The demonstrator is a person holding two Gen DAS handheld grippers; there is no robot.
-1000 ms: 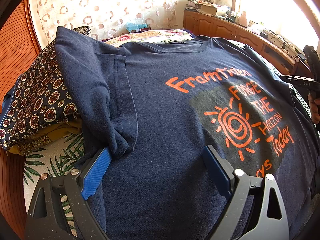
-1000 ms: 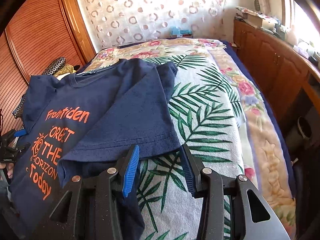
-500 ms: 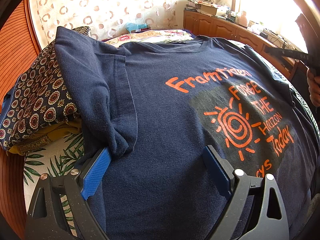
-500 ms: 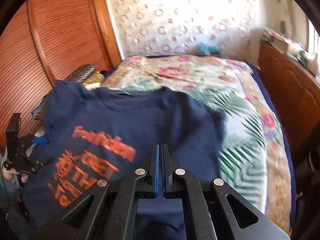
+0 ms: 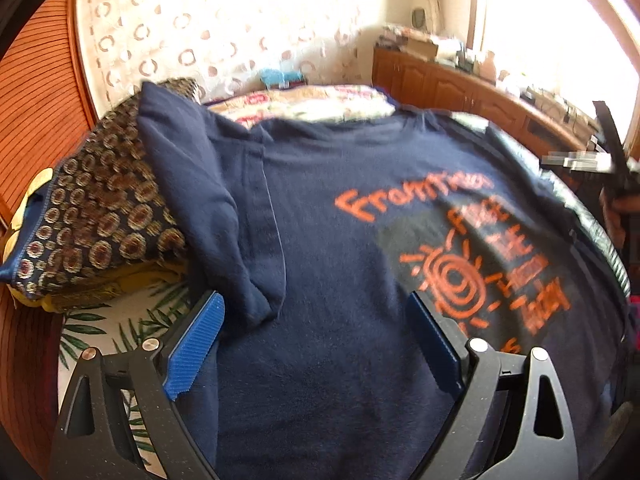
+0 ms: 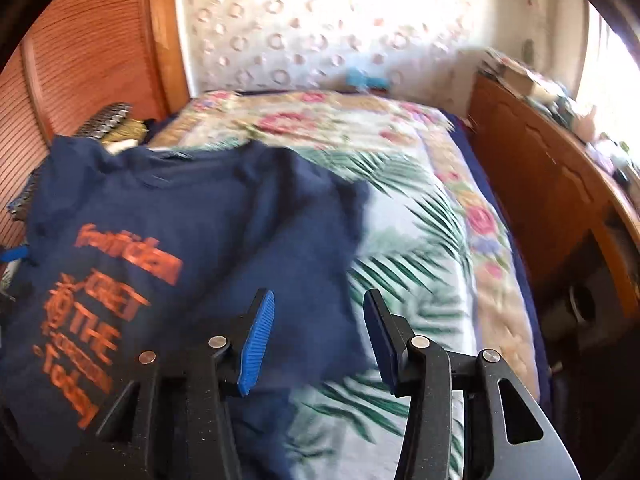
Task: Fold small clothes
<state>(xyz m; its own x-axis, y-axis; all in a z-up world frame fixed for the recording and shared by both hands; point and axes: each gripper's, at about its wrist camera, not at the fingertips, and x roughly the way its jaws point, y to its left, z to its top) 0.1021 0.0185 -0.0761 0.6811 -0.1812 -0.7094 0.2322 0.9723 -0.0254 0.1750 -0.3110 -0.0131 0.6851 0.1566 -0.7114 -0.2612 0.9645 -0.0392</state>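
A navy t-shirt (image 5: pixel 340 240) with orange print lies face up on the bed; it also shows in the right wrist view (image 6: pixel 180 240). Its left sleeve (image 5: pixel 208 208) is folded in over the body. My left gripper (image 5: pixel 316 336) is open, low over the shirt's lower part, its left finger by the sleeve's end. My right gripper (image 6: pixel 318 328) is open and empty above the shirt's right edge, where the right sleeve (image 6: pixel 316 216) lies flat on the bedspread. The right gripper also shows at the far right in the left wrist view (image 5: pixel 612 160).
The bed has a palm-leaf and floral spread (image 6: pixel 420 240). A pile of patterned and yellow cloth (image 5: pixel 92 232) lies left of the shirt by the wooden slatted wall (image 5: pixel 36 120). A wooden cabinet (image 6: pixel 540 184) with clutter runs along the right side under a bright window.
My right gripper shut and rose half a second ago; it is now open again and lower over the shirt's right edge. My left gripper has shifted slightly, still open.
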